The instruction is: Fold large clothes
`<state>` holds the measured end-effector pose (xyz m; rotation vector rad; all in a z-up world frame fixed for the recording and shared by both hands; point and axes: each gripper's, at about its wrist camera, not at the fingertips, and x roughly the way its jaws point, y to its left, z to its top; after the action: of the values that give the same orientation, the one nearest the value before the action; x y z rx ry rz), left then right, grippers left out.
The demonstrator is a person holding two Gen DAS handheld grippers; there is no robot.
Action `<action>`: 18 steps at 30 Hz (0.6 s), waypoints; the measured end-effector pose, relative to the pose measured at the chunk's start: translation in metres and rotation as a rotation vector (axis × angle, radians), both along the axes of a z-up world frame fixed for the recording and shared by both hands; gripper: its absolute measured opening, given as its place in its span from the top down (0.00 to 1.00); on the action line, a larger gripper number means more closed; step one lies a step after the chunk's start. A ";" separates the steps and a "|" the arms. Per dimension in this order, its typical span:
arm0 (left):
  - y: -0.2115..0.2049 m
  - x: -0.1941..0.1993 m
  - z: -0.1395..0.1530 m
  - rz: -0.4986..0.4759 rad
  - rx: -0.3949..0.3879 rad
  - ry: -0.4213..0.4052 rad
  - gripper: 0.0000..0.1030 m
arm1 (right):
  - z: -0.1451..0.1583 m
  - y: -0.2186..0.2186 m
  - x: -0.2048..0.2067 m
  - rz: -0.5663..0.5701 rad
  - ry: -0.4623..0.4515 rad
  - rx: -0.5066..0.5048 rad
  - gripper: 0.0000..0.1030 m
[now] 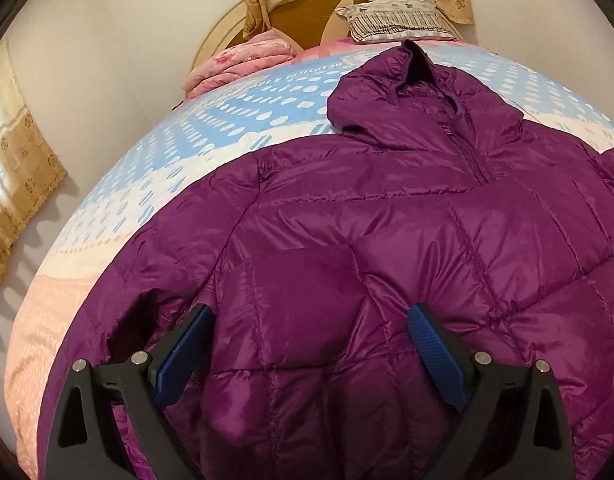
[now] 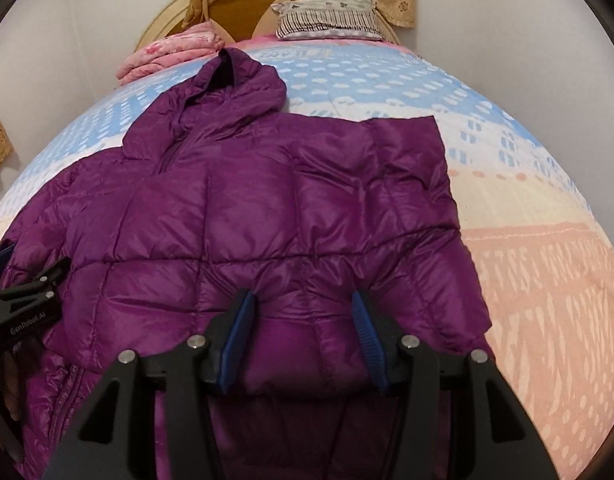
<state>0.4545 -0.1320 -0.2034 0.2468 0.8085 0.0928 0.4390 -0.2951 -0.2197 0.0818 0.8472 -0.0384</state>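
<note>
The left tool (image 1: 307,354) hangs low over the near hem of a purple hooded down jacket (image 1: 387,248), its blue pads spread wide with puffy fabric bulging between them; the jaws look open and not yet clamped on anything. Ahead of it the jacket lies front up on the bed, zip closed, hood (image 1: 411,92) pointing away toward the headboard, and its left sleeve (image 1: 147,280) trails down to the left of this tool. To the right, the right tool (image 2: 303,340) stands over the same hem, also open, with a roll of hem sitting between its pads but apparently ungripped. Beyond and to the right of it the other sleeve (image 2: 407,160) lies across the chest, so the fold seems begun; the next move likely calls for both tools to close on the hem and carry it up toward the hood. The slick padding may slip or spring back. The blue, cream and pink bedspread (image 2: 547,280) carries it all; far ahead sit a folded pink quilt (image 2: 175,50), a pillow (image 2: 327,18) and gold curtains (image 1: 23,168)
</note>
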 end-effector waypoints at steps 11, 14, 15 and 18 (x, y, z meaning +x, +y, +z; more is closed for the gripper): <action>-0.001 0.000 -0.001 0.005 0.000 -0.002 0.03 | 0.001 0.002 -0.005 -0.007 -0.013 -0.020 0.47; -0.001 0.001 -0.002 0.005 0.001 -0.004 0.03 | 0.000 0.003 -0.005 -0.007 -0.012 -0.031 0.47; -0.001 0.001 -0.002 0.005 0.001 -0.003 0.03 | 0.000 0.003 -0.005 -0.007 -0.012 -0.032 0.47; -0.001 0.001 -0.002 0.005 -0.004 -0.001 0.03 | 0.000 0.004 -0.004 -0.008 -0.011 -0.038 0.46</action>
<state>0.4554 -0.1333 -0.2055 0.2409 0.8081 0.0961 0.4348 -0.2908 -0.2195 0.0494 0.8347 -0.0616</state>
